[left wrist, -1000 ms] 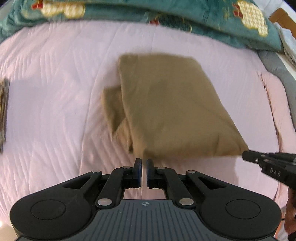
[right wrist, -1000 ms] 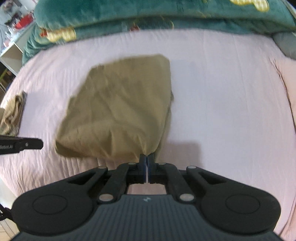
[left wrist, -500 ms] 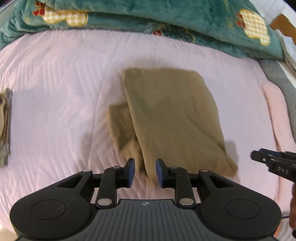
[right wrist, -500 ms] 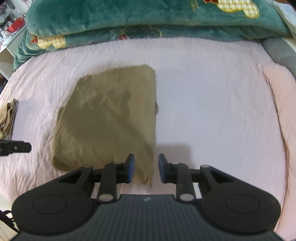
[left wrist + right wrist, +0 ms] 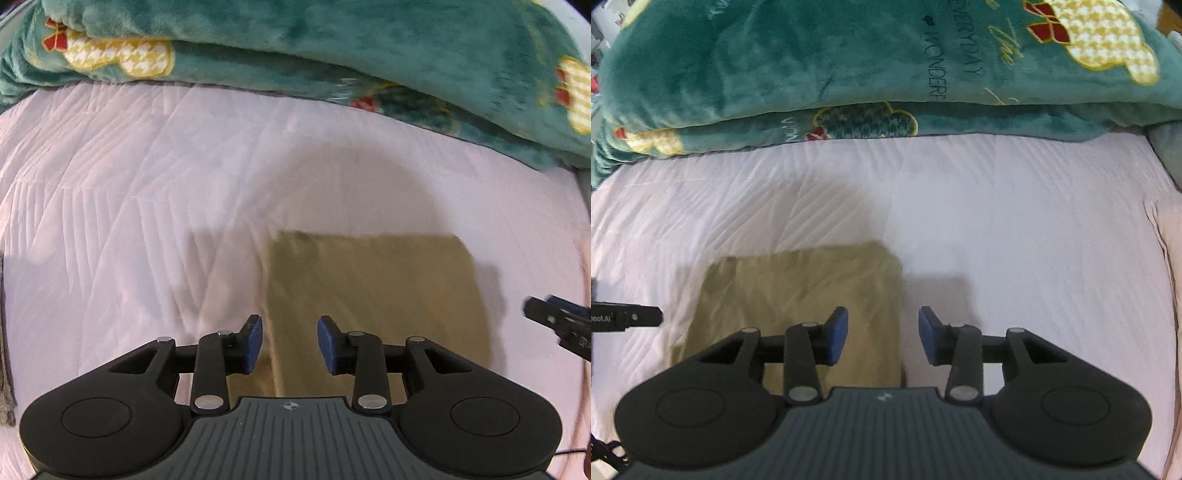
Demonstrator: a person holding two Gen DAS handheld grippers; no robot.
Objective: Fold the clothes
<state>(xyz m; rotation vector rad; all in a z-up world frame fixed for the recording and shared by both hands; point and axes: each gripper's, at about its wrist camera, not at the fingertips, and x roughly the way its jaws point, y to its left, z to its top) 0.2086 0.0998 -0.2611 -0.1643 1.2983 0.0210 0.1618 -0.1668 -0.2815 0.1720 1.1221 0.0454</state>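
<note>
Lying flat on the pale pink quilted bedcover (image 5: pixel 122 206), the folded olive-brown garment (image 5: pixel 373 288) forms a rough rectangle whose far edge runs straight across the left wrist view and whose long sides run away from the cameras toward the teal blanket (image 5: pixel 332 48) heaped along the far side of the bed. The left gripper (image 5: pixel 290 341) hangs over the garment's near left portion with its blue pads (image 5: pixel 255 341) spread wide and nothing between them; the cloth's left edge passes just inside the left pad, so one pad sits over bare quilt and the other over fabric. The right gripper (image 5: pixel 883 334) is likewise spread apart and empty, straddling the garment's right edge (image 5: pixel 899 314), its left pad above cloth and its right pad above bedcover. Each tool's tip shows at the margin of the other's view, both well apart from the cloth's middle. Open quilt stretches between the garment's far edge and the blanket, and more lies to the left and to the right of the cloth. A second, darker bundle of cloth (image 5: pixel 5 369) sits at the far left border of the left wrist view, well away. At the right border of the right wrist view a raised pink seam (image 5: pixel 1161 236) marks the cover's edge.
</note>
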